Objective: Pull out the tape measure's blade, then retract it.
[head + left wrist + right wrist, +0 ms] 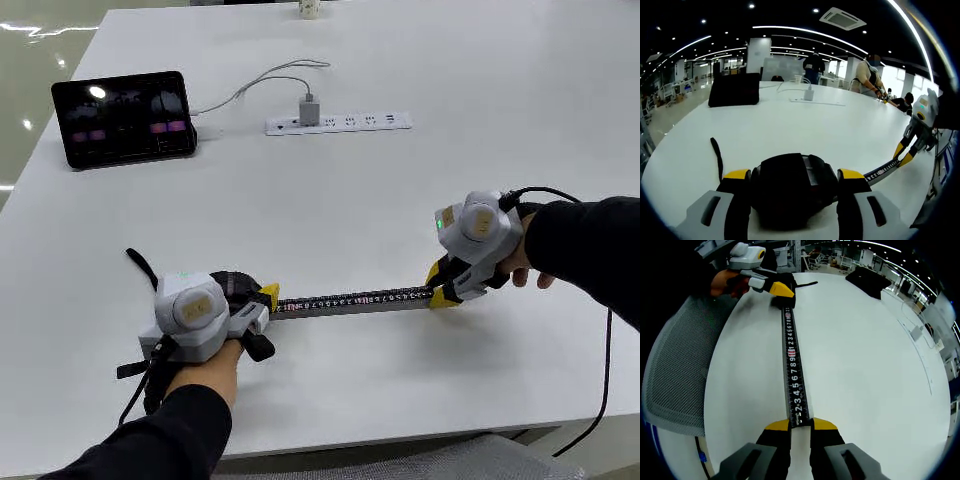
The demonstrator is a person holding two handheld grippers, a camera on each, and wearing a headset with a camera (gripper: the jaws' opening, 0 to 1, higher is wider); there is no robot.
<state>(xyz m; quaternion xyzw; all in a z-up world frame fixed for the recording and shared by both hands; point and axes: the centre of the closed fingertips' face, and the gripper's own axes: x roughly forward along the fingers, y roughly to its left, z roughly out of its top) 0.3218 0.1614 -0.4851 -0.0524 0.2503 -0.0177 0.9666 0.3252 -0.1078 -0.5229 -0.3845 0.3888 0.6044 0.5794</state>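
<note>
- Tablet (125,117) lies upper left on the surface (400,200), with the power strip (338,123) to its right.
- Tape measure case (232,284) sits lower left; its blade (350,300) stretches rightward to centre right.

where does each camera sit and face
head view: headset, looking down at the white table; dark sleeves, left tool and right tool show.
left gripper view: on left tool, facing the black tape measure case in its jaws.
right gripper view: on right tool, looking along the dark numbered blade toward left tool.
shared: all three show the blade.
</note>
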